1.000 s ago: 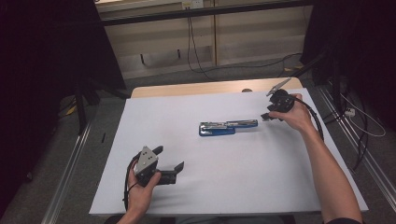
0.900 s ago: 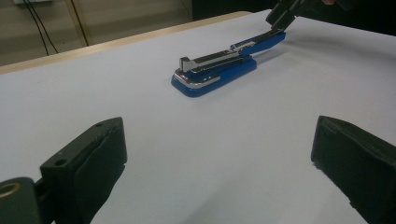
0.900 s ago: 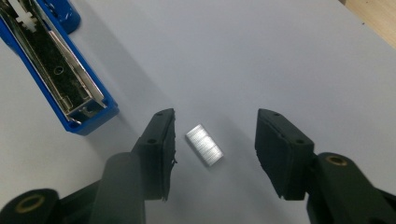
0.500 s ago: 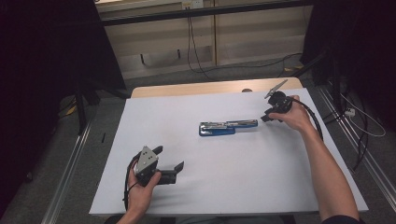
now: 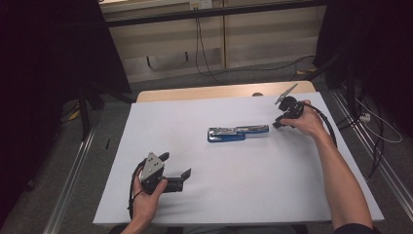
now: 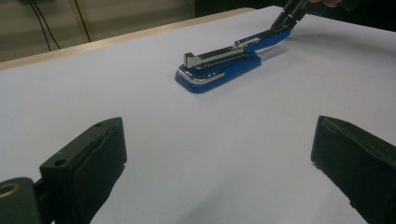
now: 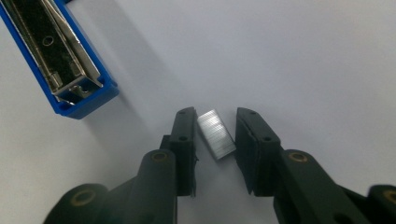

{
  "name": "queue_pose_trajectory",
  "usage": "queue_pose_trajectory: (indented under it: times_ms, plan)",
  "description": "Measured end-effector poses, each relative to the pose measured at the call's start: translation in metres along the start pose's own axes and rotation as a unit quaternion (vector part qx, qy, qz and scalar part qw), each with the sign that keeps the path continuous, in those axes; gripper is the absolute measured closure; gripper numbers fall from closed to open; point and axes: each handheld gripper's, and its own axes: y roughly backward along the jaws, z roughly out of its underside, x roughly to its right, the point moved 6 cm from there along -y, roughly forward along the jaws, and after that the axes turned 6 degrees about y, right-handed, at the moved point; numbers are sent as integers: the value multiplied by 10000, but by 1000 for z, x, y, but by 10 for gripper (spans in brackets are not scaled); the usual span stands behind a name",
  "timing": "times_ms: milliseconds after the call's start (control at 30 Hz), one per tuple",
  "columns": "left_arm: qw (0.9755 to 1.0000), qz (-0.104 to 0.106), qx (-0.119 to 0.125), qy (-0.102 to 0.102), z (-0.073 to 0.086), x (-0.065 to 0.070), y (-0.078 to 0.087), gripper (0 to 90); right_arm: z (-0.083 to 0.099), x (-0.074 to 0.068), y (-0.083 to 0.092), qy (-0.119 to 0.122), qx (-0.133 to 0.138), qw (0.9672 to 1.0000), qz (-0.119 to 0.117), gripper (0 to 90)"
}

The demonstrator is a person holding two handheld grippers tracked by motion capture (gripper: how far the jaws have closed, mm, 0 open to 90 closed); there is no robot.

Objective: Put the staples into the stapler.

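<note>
Work in hand: reloading an opened blue stapler (image 5: pixel 237 132) with a strip of staples (image 7: pixel 215 134), by the look of it.
Stapler: lies near the middle of the white-covered bench (image 5: pixel 253 195), hinged open flat so the metal magazine channel faces up, most likely to let a strip drop in from above.
Staple strip: a short silver block lying flat on the bench, just off the stapler's open blue end, toward the person's right side.
Right hand-held gripper (image 7: pixel 215 126): tipped down over the strip, which sits between the two black jaws; the jaws have just been closing and stand narrow, with a thin gap visible on each side, so the pads do not seem to press on it yet.
Strip relative to jaws: centred between the tips, slightly skewed to them, touching the bench.
Left hand-held gripper (image 6: pixel 219 154): rests low near the bench's front left, well apart from the stapler, jaws wide and empty, pointed toward the stapler, probably waiting to steady it.
Judgement: the pickup is about to complete; the skew could let the strip twist as the pads meet it.
</note>
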Motion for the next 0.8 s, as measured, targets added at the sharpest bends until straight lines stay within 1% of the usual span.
queue_pose_trajectory:
  times_ms: [200,300,400,433,500,600,767,800]
  plan:
    - [10000,19,-13,36,0,0,0,36,-1,-2,0,47,-55,10000,-60,762]
    - [10000,21,-17,40,1,0,0,36,-2,-2,0,43,-89,9999,-49,764]
    - [10000,27,-17,61,1,1,-1,36,-2,-3,0,13,-133,9999,-83,786]
    - [10000,26,-16,60,1,1,-1,36,-2,-2,-1,55,-139,9999,-83,789]
    - [10000,28,-13,32,0,1,0,36,-3,-3,-1,9,-123,9999,-51,790]
    - [10000,25,-14,32,0,0,0,36,-3,-3,0,21,-138,9999,-48,791]
    - [10000,23,-11,58,0,0,0,36,-2,-3,0,30,-123,9999,-43,792]
    - [10000,36,-22,77,1,-1,0,36,-3,-3,0,-1,-115,9999,-32,792]
